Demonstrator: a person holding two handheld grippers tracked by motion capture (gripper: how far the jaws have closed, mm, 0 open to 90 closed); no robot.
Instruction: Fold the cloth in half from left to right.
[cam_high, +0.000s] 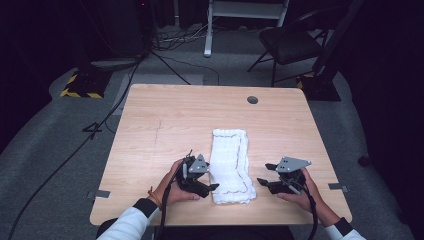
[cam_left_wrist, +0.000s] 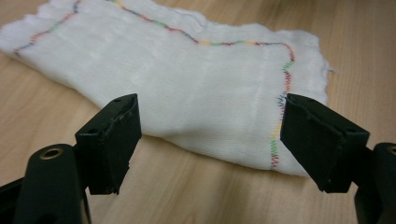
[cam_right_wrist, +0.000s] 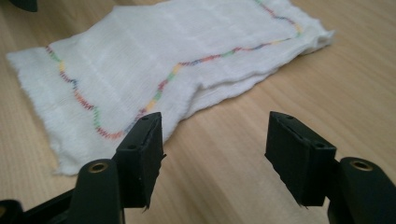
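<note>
On the table (cam_high: 150, 115) we see the folded white cloth (cam_high: 230, 165) lying flat near the front edge, between both grippers. Left gripper (cam_high: 212, 187) sits just beside its left edge, jaws spread, nothing pinched. Right gripper (cam_high: 265, 175) stands a bit apart on the other side, jaws spread too, empty.

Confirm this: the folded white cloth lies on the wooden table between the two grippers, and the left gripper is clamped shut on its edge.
One part is wrong. The folded white cloth does lie on the wooden table between the two grippers, but the left gripper is not clamped on its edge. The left gripper view shows its jaws standing apart, open, with nothing pinched between them.
</note>
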